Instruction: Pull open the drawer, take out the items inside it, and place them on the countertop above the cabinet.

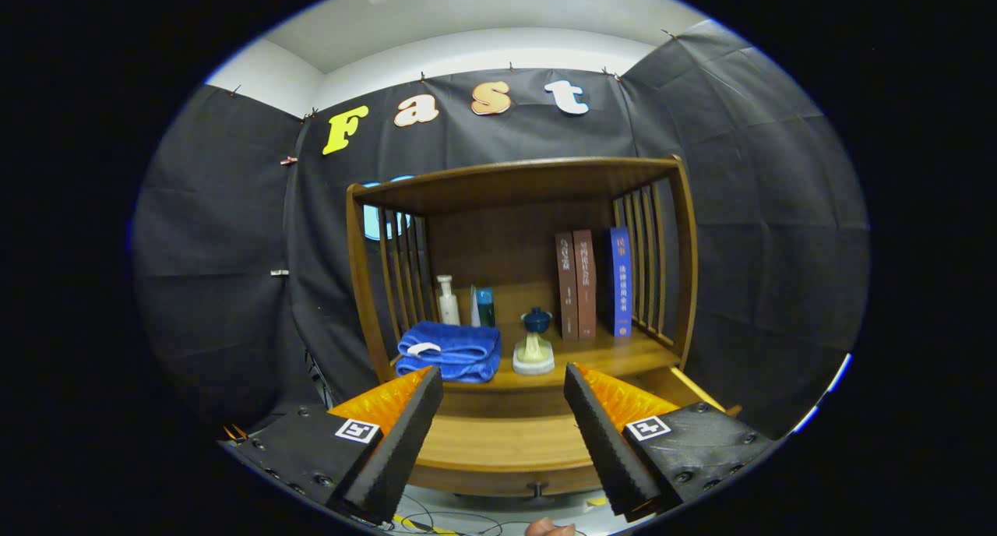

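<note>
My gripper (502,374) is open, its black foam fingers (397,442) spread wide above the pulled-out wooden drawer (498,474). The drawer's small dark knob (536,488) sits below, between the fingers. The stretch of drawer floor between the fingers is bare wood; the fingers hide its sides. Just beyond the fingertips, on the cabinet's countertop (615,353), lie a folded blue towel (449,351) and a cream object on a white base (533,354). A small blue lidded cup (537,318) stands behind the cream object.
Further back on the countertop stand a white pump bottle (448,301), a teal box (485,306), two brown books (576,283) and a blue book (620,280). Slatted wooden sides and a top board (514,179) enclose this space. Cables (436,520) lie on the floor below.
</note>
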Demonstrator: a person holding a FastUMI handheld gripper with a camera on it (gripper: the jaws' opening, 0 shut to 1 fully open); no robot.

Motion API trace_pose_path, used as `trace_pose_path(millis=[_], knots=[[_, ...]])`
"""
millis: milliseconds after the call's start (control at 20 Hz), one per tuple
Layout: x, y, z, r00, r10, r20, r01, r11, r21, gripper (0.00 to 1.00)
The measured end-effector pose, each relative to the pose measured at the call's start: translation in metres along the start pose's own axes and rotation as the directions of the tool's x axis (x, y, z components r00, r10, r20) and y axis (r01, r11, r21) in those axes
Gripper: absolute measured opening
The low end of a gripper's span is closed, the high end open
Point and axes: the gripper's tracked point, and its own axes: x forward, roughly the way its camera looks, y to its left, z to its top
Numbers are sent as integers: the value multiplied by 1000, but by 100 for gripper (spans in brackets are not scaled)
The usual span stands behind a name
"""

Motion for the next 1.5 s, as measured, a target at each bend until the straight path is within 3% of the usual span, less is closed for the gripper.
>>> trace_pose_path(millis=[250,600,800,1150,1500], knots=[[-15,-19,-85,999,-36,-15,36,999,-17,99],[14,-37,-182,994,-41,-106,35,998,-57,99],[31,-40,-198,993,-62,-98,53,995,-88,99],[37,-25,-168,998,-55,18,57,985,-165,99],[98,-17,-152,998,-60,20,62,982,-176,99]])
